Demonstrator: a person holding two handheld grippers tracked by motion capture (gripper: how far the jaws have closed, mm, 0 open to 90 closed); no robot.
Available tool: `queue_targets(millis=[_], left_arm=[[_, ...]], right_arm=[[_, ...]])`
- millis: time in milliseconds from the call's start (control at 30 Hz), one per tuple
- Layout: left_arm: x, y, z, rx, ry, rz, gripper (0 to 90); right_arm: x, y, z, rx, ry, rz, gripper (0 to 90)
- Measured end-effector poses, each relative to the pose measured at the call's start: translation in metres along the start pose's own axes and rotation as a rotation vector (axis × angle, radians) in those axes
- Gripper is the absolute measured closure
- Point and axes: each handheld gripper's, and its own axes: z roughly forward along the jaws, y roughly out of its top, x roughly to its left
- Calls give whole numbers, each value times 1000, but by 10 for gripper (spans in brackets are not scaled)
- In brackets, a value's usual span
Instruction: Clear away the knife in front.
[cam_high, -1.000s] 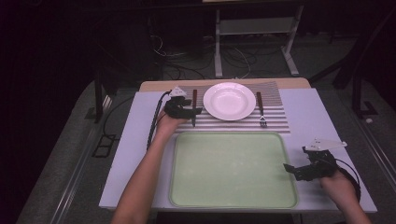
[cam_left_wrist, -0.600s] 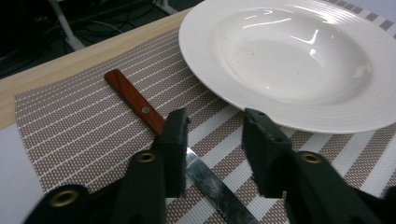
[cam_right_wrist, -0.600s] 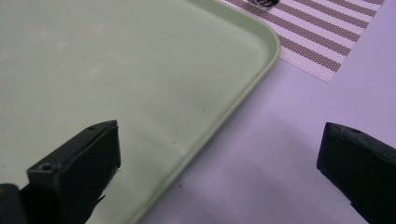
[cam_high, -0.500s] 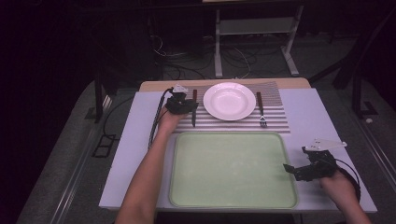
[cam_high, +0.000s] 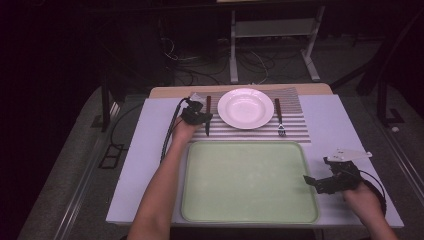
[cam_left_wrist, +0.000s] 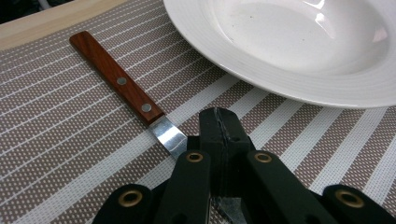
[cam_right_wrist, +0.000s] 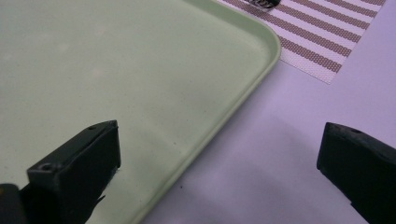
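Pinching knife (cam_left_wrist: 140, 101) blade between just-closed left gripper (cam_left_wrist: 219, 135) jaws beside plate (cam_left_wrist: 299, 51).

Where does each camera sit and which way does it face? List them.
High view: above the table's near side, looking forward and down; both forearms show.
Left gripper view: on the left gripper, jaws shut on the knife blade.
Right gripper view: on the right gripper, jaws open over the tray edge.
Shared: striped placemat.
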Motion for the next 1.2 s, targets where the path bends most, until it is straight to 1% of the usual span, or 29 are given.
queue_targets(millis=[67,233,267,367,767,800,900,1100,1200], left_arm=[[-1,-1,2,14,-1,3,896],[-3,-1,4,26,-3,6,896],[-3,-1,5,40,2,17,896],[-3,-2,6,48,0,16,896],[-3,-3,6,61,-5,6,897],[-2,-4,6,61,-8,-2,896],[-1,-4,5,60,-8,-8,897],[0,-4,4,65,-7,-11,897],[2,-5,2,72,1,-13,897]], right_arm=[[0,0,0,-1,1,0,0],[0,0,0,0,1,1,0],[0,0,0,-1,1,1,0],[0,0,0,-1,1,0,0],[0,0,0,-2,2,0,0],[0,0,-1,-4,3,-1,0],[0,0,-1,-4,3,1,0],[0,0,-1,-5,3,-2,0],[0,0,-1,-6,4,-1,0]])
